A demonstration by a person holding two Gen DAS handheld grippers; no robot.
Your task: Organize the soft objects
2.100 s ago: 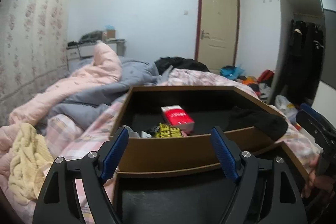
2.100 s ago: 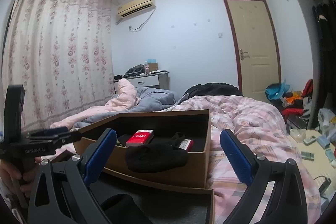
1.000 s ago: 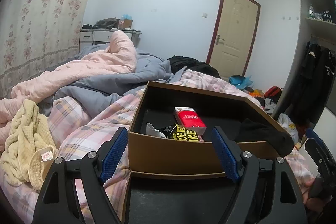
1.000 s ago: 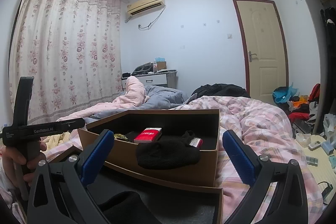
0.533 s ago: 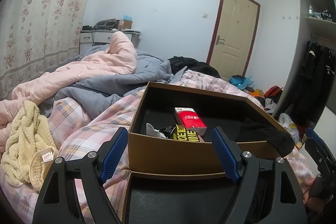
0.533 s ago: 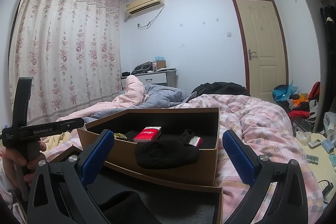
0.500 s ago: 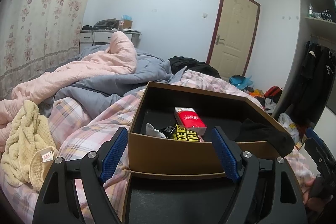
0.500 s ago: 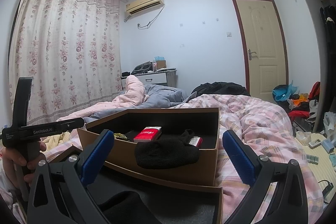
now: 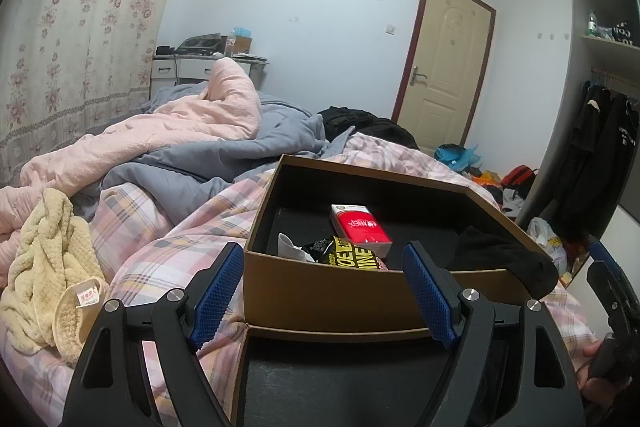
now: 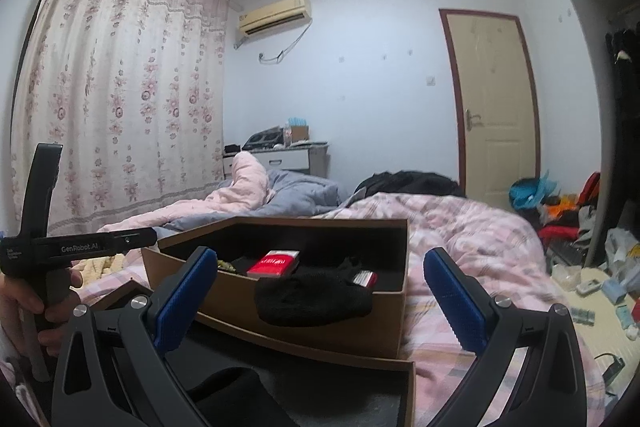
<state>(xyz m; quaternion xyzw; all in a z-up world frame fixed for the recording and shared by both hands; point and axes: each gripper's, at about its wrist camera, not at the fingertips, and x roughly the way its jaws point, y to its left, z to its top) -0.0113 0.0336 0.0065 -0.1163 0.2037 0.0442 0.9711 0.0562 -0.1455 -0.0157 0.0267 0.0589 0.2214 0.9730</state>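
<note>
Blue pads of my left gripper [image 9: 324, 291] and right gripper [image 10: 320, 301] gaped wide and empty, unmoved from a second before. Ahead, the black sock [image 10: 314, 297] draped the cardboard box [image 9: 352, 297] rim; the yellow towel [image 9: 44, 267] lay beyond, nothing sorted.

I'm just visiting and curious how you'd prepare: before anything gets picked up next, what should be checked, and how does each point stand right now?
1. Left hand-held gripper open with nothing between its fingers: ok.
2. Right hand-held gripper open and empty: ok.
3. Black sock fully inside the cardboard box: not ok, it hangs over the front wall.
4. Yellow towel put away: not ok, it lies loose on the bed, left of the box.
5. Room left in the box: ok, bare floor shows around the red pack.
6. Box sitting steady on the soft bedding: cannot tell.
</note>
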